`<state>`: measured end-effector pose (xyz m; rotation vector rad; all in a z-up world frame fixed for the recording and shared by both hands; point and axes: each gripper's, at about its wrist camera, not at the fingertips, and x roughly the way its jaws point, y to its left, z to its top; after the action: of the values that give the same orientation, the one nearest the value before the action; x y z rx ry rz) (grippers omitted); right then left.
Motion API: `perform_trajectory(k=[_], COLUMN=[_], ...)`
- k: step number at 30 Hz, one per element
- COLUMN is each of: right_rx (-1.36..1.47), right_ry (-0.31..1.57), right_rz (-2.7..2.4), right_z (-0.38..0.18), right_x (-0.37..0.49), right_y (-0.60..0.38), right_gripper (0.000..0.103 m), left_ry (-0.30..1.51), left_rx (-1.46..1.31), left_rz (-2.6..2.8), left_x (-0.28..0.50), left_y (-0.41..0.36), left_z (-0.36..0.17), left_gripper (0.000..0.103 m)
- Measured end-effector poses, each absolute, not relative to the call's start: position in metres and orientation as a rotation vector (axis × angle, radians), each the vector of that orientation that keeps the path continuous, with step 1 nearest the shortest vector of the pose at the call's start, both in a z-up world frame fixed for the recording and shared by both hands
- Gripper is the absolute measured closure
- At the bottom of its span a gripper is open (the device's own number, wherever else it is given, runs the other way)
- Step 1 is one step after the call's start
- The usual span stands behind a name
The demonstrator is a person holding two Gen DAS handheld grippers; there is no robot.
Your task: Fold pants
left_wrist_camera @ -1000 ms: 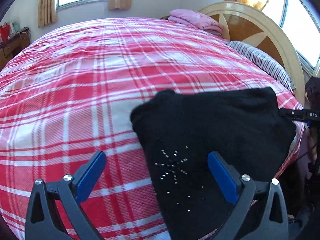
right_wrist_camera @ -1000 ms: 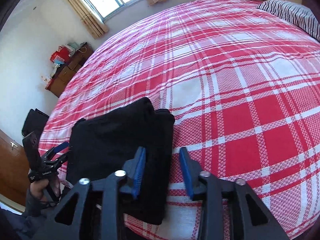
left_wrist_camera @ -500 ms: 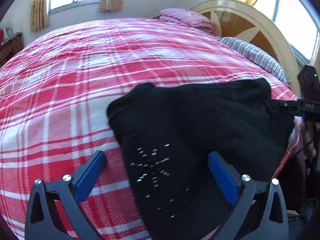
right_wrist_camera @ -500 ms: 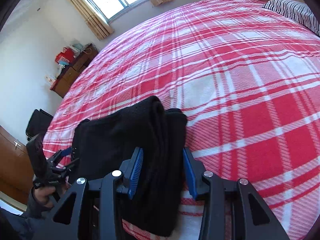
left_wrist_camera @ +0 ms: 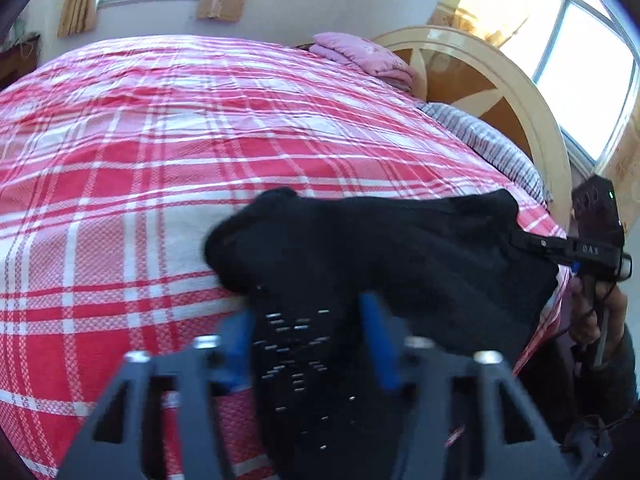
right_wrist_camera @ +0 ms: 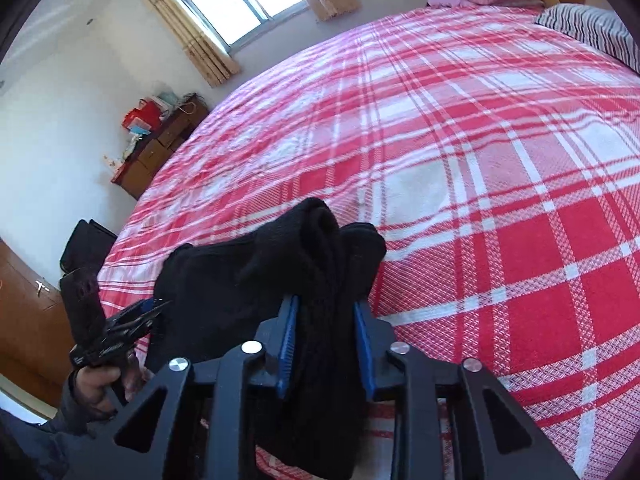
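Black folded pants with small silver studs lie at the near edge of a red plaid bed. My left gripper is shut on the studded near end of the pants. My right gripper is shut on the other end, a thick bunch of folded layers. The right gripper also shows at the right of the left wrist view, and the left gripper at the lower left of the right wrist view.
Folded pink bedding and a striped pillow lie at the curved wooden headboard. A wooden dresser with clutter stands by the far wall. A dark bag sits on the floor beside the bed.
Both grippers have closed onto the pants. The left jaws, wide open before, now pinch the studded end. The right jaws have moved onto the folded end and clamped it.
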<state>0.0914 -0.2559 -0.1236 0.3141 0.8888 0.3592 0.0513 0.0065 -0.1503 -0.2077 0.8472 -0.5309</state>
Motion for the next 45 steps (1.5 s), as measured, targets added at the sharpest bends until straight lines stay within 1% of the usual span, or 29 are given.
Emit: perform_trajectory(k=[1, 2, 7, 18, 25, 31, 36, 39, 45], right_rx=[0.312, 0.308, 0.288, 0.231, 0.219, 0.208, 0.179, 0.171, 0.202], right_ry=[0.883, 0.876, 0.851, 0.799, 0.791, 0.839, 0.860, 0.908, 1.013], right_rz=[0.361, 0.362, 0.371, 0.424, 0.518, 0.637, 0.728, 0.761, 0.742], right_z=[-0.122, -0.120, -0.111, -0.081, -0.056, -0.054, -0.062, -0.081, -0.133], right_x=[0.091, 0.089, 0.085, 0.084, 0.141, 0.209, 0.257, 0.287, 0.320], right_y=[-0.255, -0.253, -0.247, -0.225, -0.180, -0.107, -0.037, 0.005, 0.042], right_gripper=[0.077, 0.078, 0.078, 0.079, 0.079, 0.079, 0.079, 0.079, 0.079], left_ry=[0.851, 0.854, 0.840, 0.792, 0.717, 0.666, 0.633, 0.630, 0.709], left_rx=[-0.238, -0.258, -0.240, -0.296, -0.307, -0.320, -0.331, -0.337, -0.355], left_rz=[-0.535, -0.546, -0.553, -0.563, -0.501, -0.367, -0.246, -0.174, -0.115], left_x=[0.053, 0.053, 0.047, 0.047, 0.058, 0.072, 0.079, 0.082, 0.090], left_y=[0.012, 0.014, 0.009, 0.024, 0.065, 0.130, 0.185, 0.216, 0.248], left_z=[-0.151, -0.152, -0.146, -0.121, -0.091, -0.080, -0.079, -0.087, -0.129], left_gripper=[0.073, 0.076, 0.085, 0.087, 0.087, 0.087, 0.087, 0.087, 0.087])
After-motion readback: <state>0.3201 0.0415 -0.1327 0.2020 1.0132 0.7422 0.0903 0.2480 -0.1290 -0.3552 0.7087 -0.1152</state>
